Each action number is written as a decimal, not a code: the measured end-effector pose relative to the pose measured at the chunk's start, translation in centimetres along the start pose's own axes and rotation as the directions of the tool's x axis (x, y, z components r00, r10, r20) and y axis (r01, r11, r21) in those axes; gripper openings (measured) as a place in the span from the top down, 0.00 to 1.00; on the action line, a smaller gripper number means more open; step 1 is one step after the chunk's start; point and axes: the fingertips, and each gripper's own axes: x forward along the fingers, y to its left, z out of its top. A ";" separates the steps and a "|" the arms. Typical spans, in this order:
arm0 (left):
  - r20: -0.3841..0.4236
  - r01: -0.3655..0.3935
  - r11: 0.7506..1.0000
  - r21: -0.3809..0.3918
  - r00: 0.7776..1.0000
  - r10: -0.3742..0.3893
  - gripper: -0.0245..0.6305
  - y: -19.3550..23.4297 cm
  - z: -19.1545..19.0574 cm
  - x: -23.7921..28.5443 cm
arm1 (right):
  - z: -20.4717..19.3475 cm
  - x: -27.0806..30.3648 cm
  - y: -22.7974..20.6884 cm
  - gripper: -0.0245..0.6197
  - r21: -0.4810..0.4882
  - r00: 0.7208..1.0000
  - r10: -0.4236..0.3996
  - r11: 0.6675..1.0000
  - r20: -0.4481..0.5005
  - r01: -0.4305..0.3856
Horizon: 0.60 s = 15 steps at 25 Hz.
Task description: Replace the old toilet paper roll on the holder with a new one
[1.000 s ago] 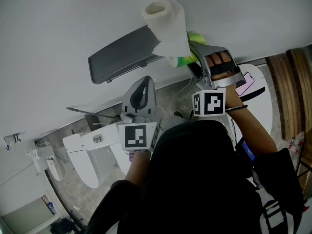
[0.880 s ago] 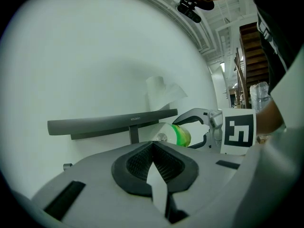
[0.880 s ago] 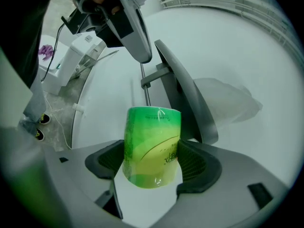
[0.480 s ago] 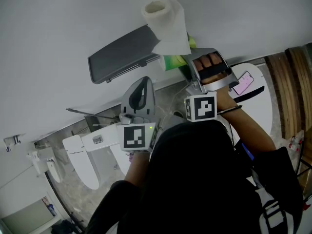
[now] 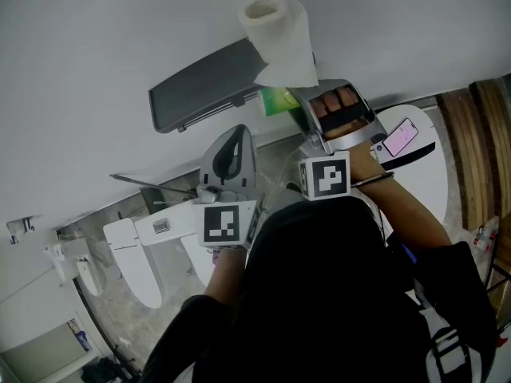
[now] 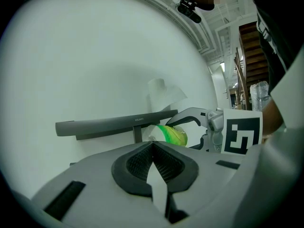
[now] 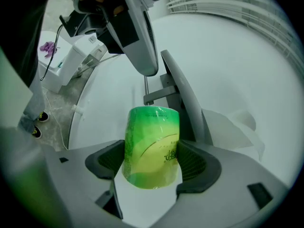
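The white wall (image 5: 96, 38) fills the upper part of the head view, and a white toilet (image 5: 144, 254) is seen below it at the left. A grey toilet paper holder (image 5: 204, 86) with a flat top is fixed to the wall. A white toilet paper roll (image 5: 275, 26) is stood on end on the holder's top at the end nearest the right gripper (image 5: 289, 102), and a loose sheet is draped down from it over that end.

The right gripper's jaws are spread to the width of a green-wrapped toilet paper roll (image 7: 152, 146) and are pressed against its two sides, with the roll standing up between the ribbed pads (image 7: 192, 160). This roll is held close under the holder's end, just beside the hanging sheet; whether it touches the holder cannot be told. The right hand (image 5: 335, 102) is wrapped through the gripper's handle, and the forearm is raised toward the wall.

The left gripper (image 5: 233, 138) is held lower, pointed at the wall beneath the holder and apart from it. Its jaws are pressed together at the tips, and no object is made out between them.

A pink-cased phone (image 5: 399, 136) lies to the right of the right hand.
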 end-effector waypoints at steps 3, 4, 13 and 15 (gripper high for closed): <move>0.016 -0.001 1.000 -0.007 1.000 0.001 0.94 0.1 0.2 -0.2 | 0.7 0.0 -0.1 0.41 -0.014 1.000 0.000 1.000 0.011 0.000; 0.020 -0.002 1.000 -0.008 1.000 0.002 0.94 0.1 0.3 -0.3 | 1.0 0.1 -0.1 0.41 -0.013 1.000 0.003 1.000 0.018 -0.002; 0.014 -0.021 1.000 -0.023 1.000 0.021 0.94 0.8 -0.2 -0.9 | 3.0 0.6 0.8 0.41 -0.032 0.998 0.031 0.999 0.047 -0.030; 0.007 -0.019 0.999 -0.030 1.000 0.019 0.94 0.9 -0.2 -0.9 | 3.0 0.8 0.6 0.41 -0.034 0.999 0.025 0.999 0.046 -0.024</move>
